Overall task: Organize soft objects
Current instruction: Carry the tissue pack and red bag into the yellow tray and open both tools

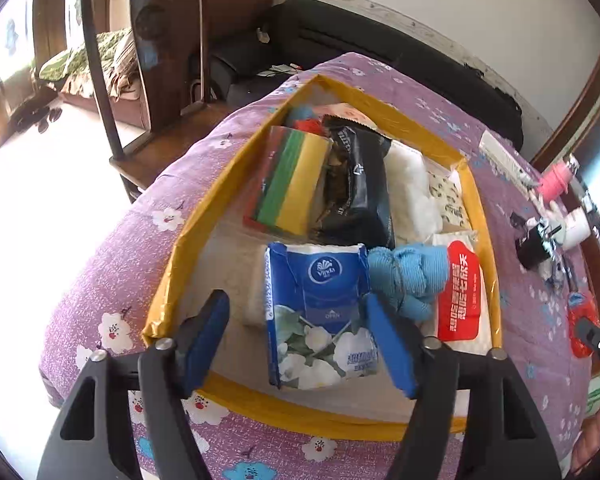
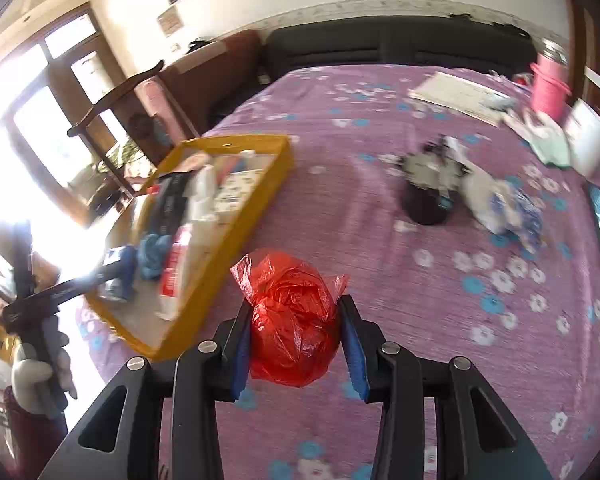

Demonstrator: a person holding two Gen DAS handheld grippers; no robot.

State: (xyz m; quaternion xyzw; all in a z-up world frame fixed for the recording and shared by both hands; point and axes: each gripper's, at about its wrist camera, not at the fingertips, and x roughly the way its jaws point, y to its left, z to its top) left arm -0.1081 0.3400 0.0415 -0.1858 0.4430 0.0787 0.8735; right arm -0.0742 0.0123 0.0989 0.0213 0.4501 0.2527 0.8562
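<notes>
right hand-held gripper [image 2: 296,344] clamping red bag [image 2: 296,320]

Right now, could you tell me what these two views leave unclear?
- Left wrist: items at the yellow box's far end, hidden behind the sponge pack.
- Right wrist: clutter near the black cup, motion-blurred.
- Right wrist: what the red plastic bag in the right gripper contains.

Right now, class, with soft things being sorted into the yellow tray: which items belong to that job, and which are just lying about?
Part of the job:
- yellow tray
- blue tissue pack between the open left claw
- red plastic bag gripped by the right claw
- blue knitted cloth
- sponge pack

Lying about:
- pink cup
- papers
- black round object
</notes>
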